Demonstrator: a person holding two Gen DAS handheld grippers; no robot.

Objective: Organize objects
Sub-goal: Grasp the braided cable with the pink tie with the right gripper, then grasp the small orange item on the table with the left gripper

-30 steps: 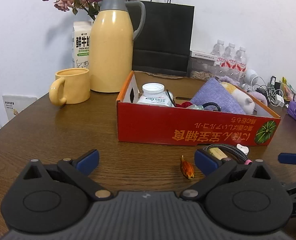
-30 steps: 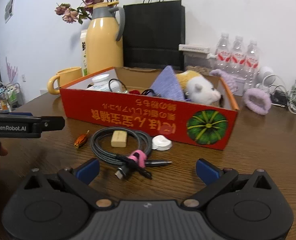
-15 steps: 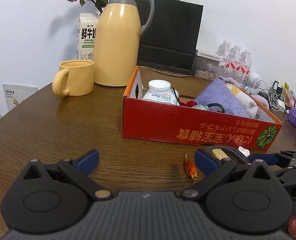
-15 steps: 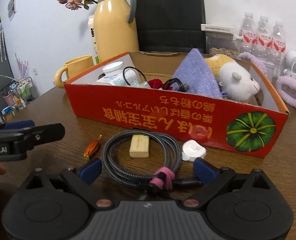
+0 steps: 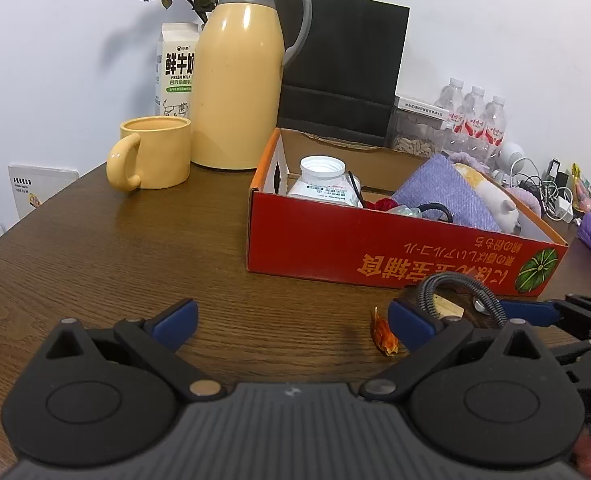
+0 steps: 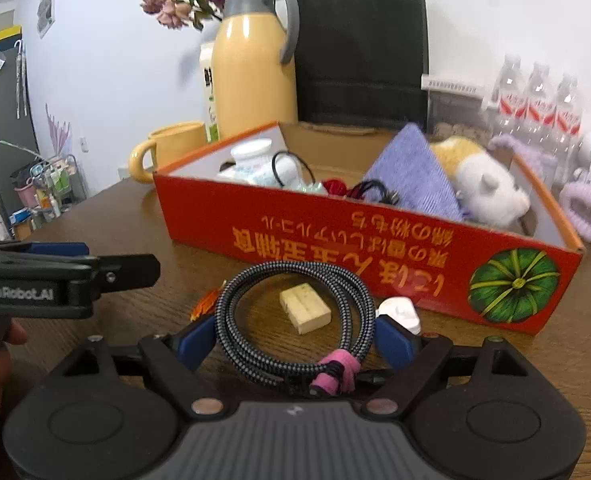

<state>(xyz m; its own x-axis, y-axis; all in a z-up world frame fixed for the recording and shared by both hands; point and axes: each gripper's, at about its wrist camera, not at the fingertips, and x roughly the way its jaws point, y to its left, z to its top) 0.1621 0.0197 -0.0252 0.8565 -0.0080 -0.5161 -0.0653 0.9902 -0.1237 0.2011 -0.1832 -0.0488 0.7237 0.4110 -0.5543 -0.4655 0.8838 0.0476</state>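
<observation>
Right wrist view: right gripper [image 6: 295, 338] jaws closing around coiled cable [image 6: 295, 320], not yet gripping

Home: table [image 5: 95, 248] with thermos [image 5: 237, 76], mug [image 5: 155, 152].

Bare table [image 5: 143, 248]: open passage left of red box [image 5: 335, 248]. Obstacles: mug [image 5: 155, 152], thermos [image 5: 239, 80] behind. Coiled cable [image 6: 295, 312] fills the right gripper's [image 6: 295, 340] closing gap, seemingly touching both pads.

Coiled braided cable [image 6: 295, 320], pink-tied, lies before red box [image 6: 375, 248].
</observation>
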